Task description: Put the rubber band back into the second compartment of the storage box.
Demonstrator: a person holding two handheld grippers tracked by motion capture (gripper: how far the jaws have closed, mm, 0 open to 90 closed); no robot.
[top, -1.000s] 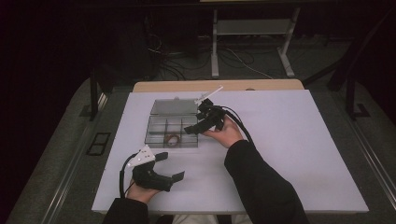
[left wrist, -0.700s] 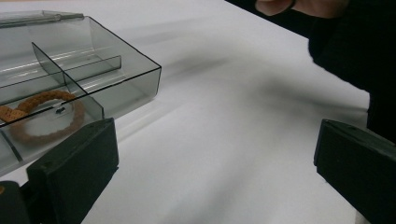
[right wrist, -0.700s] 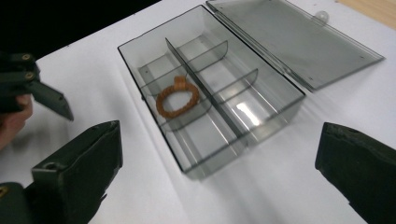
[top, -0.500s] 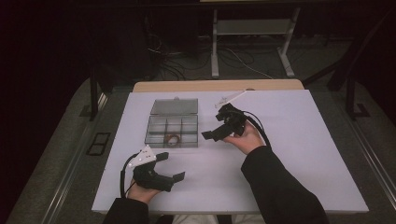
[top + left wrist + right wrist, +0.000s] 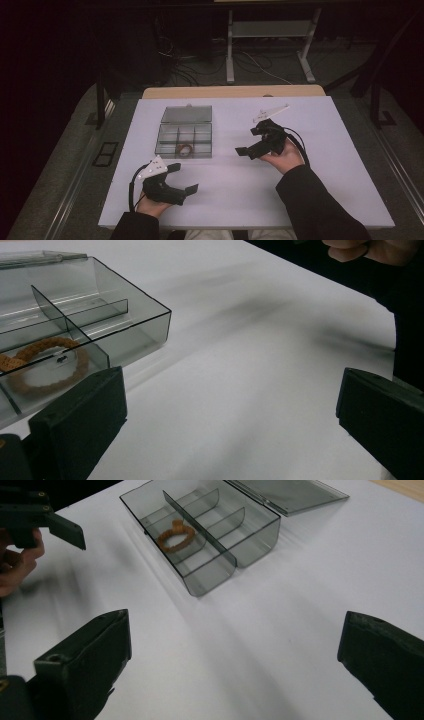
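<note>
Left gripper [image 5: 181,181] sits near the table's [image 5: 320,200] front-left edge, resting low in the hand, jaws spread wide with nothing between them. Looks parked, pointed toward the box so it can come in from the front.

Smoked clear compartment box [image 5: 184,141] is left of centre, lid [image 5: 187,114] flipped flat open behind it, so all cells are reachable from above. Braided tan bracelet [image 5: 185,149] lies flat in a front-row cell, middle one as far as I can tell, leaning on no divider. The left gripper view has it just past the front wall [image 5: 47,365].

Right gripper [image 5: 252,146] is right of the box, well apart from it, held off the table and aimed back toward it. Jaws wide open, empty, touching nothing.

My read: bracelet is stowed, both tools clear. Lid not yet closed.
</note>
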